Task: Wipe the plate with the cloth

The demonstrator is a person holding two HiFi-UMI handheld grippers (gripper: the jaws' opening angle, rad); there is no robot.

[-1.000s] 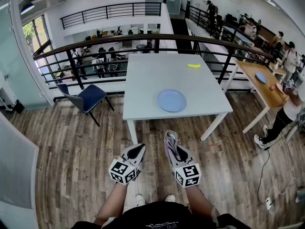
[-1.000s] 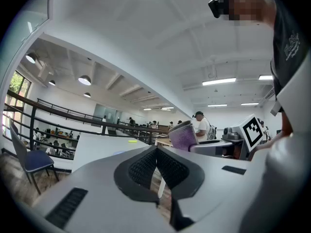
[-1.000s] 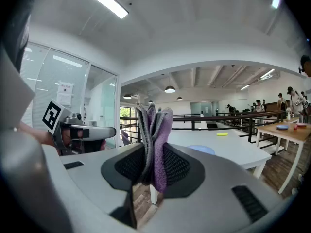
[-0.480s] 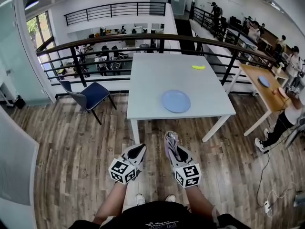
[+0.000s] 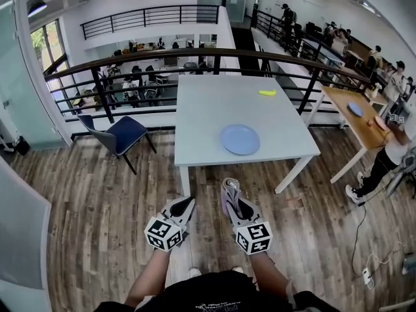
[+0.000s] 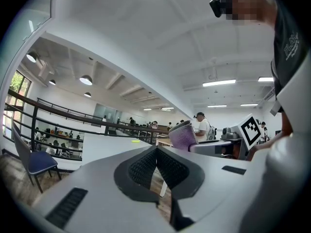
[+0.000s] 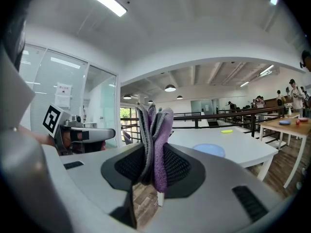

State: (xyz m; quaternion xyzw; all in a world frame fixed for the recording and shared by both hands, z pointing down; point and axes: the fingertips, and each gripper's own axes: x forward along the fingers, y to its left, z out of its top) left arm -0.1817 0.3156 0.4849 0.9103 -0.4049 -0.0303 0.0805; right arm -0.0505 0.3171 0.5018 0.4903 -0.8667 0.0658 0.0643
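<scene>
- While the person stands on the brown wooden plank floor [image 5: 97,194], the long white rectangular table [image 5: 214,103] lies ahead, well apart from both claws; by that, walking up looks like the step in hand, and no wiping has begun;
- round pale-blue plate [image 5: 240,139] lies flat near the table's front edge, face up, probably set there for easy reach;
- right claw [image 5: 233,199] pinches the folded purple-and-grey cloth [image 7: 154,130] upright; a thick wad sticks out past the tips, which should give a soft pad to press on the plate;
- left claw [image 6: 156,152] is pressed together on nothing, carried low beside the right; it seems kept free to steady the plate;
- small yellow object [image 5: 266,92] lies at the table's far end, well clear of the plate.
</scene>
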